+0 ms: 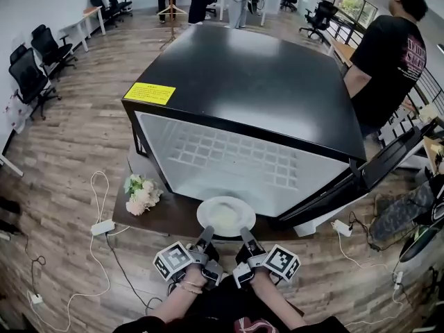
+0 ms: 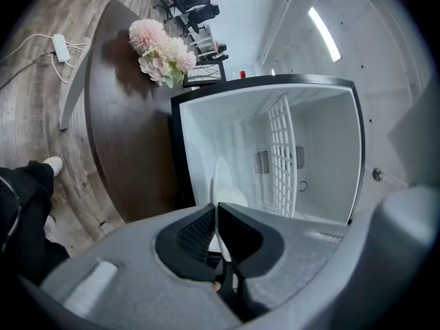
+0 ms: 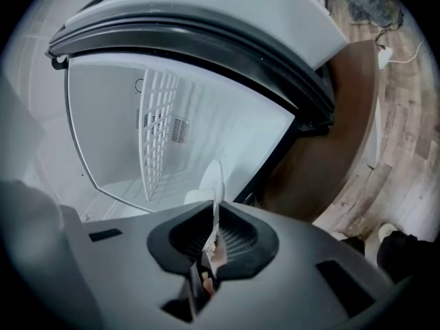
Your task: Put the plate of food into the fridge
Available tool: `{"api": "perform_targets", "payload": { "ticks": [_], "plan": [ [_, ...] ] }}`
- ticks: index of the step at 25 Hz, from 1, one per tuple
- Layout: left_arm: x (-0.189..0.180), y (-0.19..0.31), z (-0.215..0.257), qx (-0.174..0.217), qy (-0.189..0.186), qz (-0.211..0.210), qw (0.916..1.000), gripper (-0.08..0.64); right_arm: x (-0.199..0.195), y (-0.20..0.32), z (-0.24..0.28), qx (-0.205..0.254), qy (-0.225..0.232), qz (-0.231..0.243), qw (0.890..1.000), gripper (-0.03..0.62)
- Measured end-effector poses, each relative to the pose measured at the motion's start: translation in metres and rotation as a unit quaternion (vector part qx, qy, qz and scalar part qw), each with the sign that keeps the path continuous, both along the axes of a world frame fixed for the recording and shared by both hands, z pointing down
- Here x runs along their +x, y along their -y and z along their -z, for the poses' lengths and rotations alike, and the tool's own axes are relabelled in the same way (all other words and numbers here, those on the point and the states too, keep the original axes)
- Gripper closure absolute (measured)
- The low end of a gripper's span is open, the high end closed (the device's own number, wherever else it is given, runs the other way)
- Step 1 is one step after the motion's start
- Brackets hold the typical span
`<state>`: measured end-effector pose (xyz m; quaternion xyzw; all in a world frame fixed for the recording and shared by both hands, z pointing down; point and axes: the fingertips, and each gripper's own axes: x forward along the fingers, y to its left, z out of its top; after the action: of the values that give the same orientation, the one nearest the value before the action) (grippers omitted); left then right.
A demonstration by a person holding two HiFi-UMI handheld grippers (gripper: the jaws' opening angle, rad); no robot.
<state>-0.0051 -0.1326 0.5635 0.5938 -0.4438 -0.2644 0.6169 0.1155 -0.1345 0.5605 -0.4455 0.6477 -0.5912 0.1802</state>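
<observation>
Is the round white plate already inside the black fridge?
No, the plate is held in front of the fridge, outside its opening.

Low dark table (image 1: pixel 177 217) just ahead of left gripper (image 1: pixel 207 236) and right gripper (image 1: pixel 244 236), black fridge (image 1: pixel 263 82) standing on it beyond both, pale flowers (image 1: pixel 141 194) lying on its corner left of the left gripper, white adapter (image 1: pixel 102 227) with cable on wooden floor (image 1: pixel 76 151) further left.

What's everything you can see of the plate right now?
The plate is round, white and ceramic-looking, with pale food in its middle. It lies about level just before the open fridge mouth, over the dark tabletop. The left gripper and right gripper are each shut on its near rim.
</observation>
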Motion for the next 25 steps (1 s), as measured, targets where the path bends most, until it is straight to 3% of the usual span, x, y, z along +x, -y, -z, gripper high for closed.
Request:
{"api": "perform_targets", "payload": {
  "ticks": [12, 25],
  "plan": [
    [-0.028, 0.072, -0.006, -0.008, 0.013, -0.041, 0.999, 0.543, -0.029, 0.062, -0.008, -0.006, -0.004, -0.044, 0.999, 0.556],
    [-0.041, 0.113, -0.013, -0.025, 0.008, -0.077, 0.9967, 0.543, -0.042, 0.096, -0.013, -0.008, -0.033, -0.093, 0.995, 0.552]
  ]
}}
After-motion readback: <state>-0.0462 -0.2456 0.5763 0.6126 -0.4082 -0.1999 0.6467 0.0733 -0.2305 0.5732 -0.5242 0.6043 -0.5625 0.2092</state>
